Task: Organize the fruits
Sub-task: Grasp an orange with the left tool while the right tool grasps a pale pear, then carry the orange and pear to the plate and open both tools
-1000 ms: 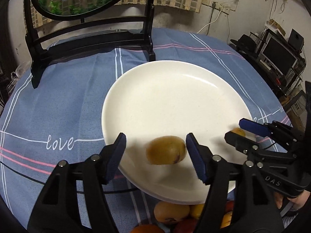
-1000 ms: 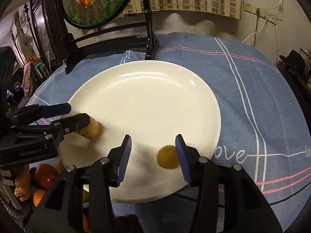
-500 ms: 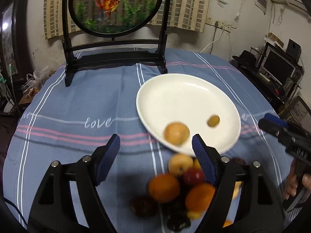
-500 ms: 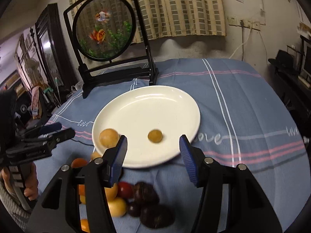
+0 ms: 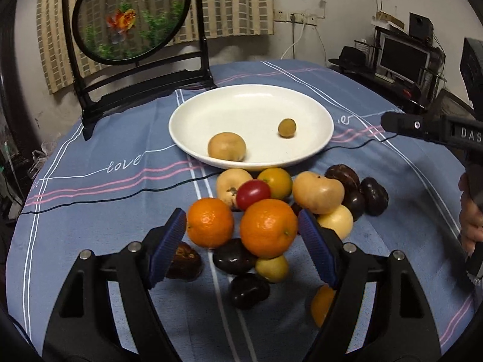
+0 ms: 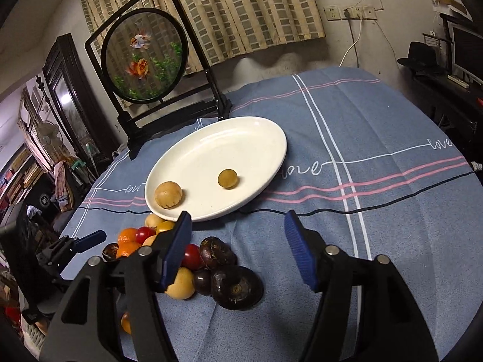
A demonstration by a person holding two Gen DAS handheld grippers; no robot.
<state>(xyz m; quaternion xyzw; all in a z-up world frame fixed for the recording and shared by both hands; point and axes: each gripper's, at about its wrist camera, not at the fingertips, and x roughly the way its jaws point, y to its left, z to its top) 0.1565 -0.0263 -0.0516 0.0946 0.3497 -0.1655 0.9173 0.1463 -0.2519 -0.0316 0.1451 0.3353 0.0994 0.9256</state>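
Observation:
A white plate [image 5: 320,120] [image 6: 268,138] holds a tan round fruit [image 5: 227,146] [image 6: 168,194] and a small olive-brown fruit [image 5: 286,127] [image 6: 227,178]. In front of it lies a pile of fruit: two oranges [image 5: 268,227], a red tomato [image 5: 253,193], pale yellow fruits [image 5: 317,192] and dark brown ones [image 6: 236,287]. My left gripper [image 5: 243,249] is open and empty, held above the oranges. My right gripper [image 6: 238,249] is open and empty, above the cloth to the right of the pile.
A black-framed round goldfish screen [image 5: 129,15] [image 6: 145,60] stands at the back of the table behind the plate. The blue striped tablecloth [image 6: 377,211] covers the round table. A monitor and shelves [image 5: 404,57] stand off the table's right side.
Both grippers have pulled back and up from the plate, leaving the tan fruit and the small fruit on it. The fruit pile has come into full view.

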